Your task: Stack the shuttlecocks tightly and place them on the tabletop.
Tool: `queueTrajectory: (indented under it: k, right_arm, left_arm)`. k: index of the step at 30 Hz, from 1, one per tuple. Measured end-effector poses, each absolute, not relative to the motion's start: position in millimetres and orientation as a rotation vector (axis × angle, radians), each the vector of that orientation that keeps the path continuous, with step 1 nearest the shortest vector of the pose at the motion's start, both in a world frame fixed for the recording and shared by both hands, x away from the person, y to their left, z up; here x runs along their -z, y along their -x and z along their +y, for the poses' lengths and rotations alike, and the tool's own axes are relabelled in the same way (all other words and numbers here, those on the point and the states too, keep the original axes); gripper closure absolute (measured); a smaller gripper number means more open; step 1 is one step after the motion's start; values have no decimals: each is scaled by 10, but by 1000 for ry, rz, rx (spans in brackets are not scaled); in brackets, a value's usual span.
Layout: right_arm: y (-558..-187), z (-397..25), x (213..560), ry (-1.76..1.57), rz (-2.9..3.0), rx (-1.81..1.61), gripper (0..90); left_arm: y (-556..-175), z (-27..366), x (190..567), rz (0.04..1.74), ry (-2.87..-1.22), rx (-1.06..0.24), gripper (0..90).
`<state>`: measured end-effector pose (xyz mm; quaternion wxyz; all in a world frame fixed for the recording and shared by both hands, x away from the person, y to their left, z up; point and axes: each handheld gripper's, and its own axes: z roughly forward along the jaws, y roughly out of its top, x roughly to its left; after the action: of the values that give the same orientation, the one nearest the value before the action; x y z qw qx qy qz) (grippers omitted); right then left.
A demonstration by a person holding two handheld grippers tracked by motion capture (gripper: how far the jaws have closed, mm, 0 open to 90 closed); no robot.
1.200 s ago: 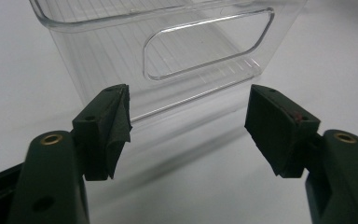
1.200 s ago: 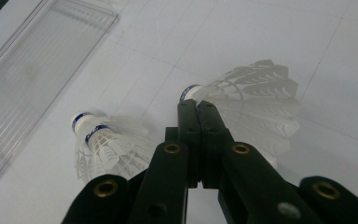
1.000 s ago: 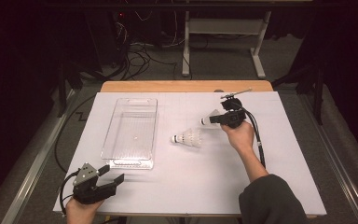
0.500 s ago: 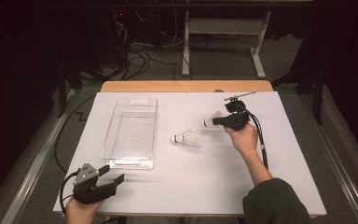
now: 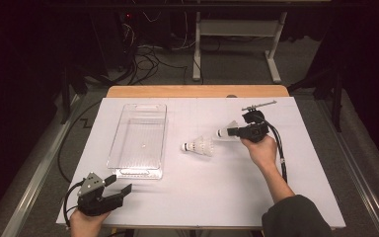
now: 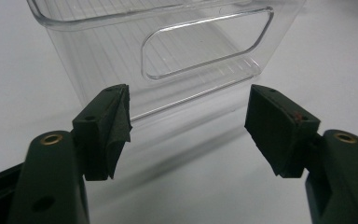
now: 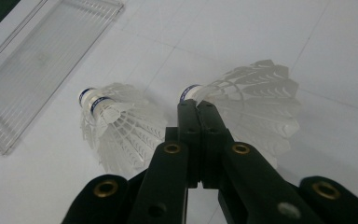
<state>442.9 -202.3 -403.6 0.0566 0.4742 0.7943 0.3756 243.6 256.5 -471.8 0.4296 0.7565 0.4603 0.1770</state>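
Observation:
Two white shuttlecocks are on the white table. One shuttlecock (image 5: 201, 146) (image 7: 116, 126) lies loose on its side near the middle. My right gripper (image 5: 232, 132) (image 7: 198, 106) is shut on the feather skirt of the other shuttlecock (image 5: 228, 126) (image 7: 256, 93), whose cork points left toward the loose one. A clear plastic bin (image 5: 143, 106) (image 6: 205, 46) (image 7: 42, 60) stands empty at the left. At the table's near left corner my left gripper (image 5: 121, 185) (image 6: 189, 126) is open, its jaws wide apart and facing the bin's near end wall with nothing between them.
The white sheet (image 5: 202, 197) covers a wooden table whose far edge (image 5: 197, 91) shows. Beyond it are a desk frame and cables on the floor. Each gripper trails a black cable (image 5: 279, 153).
My right gripper has shifted slightly to the right with the shuttlecock in it. The left gripper, the bin and the loose shuttlecock have not moved.

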Motion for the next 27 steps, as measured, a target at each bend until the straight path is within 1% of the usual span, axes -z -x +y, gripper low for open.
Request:
queueTrajectory:
  k: [27]
  right_arm:
    - [-4200,-2174,4137,-1431,2420,-1191,900]
  left_arm:
    - [-2440,2566,4720,1154,-1886,-437,321]
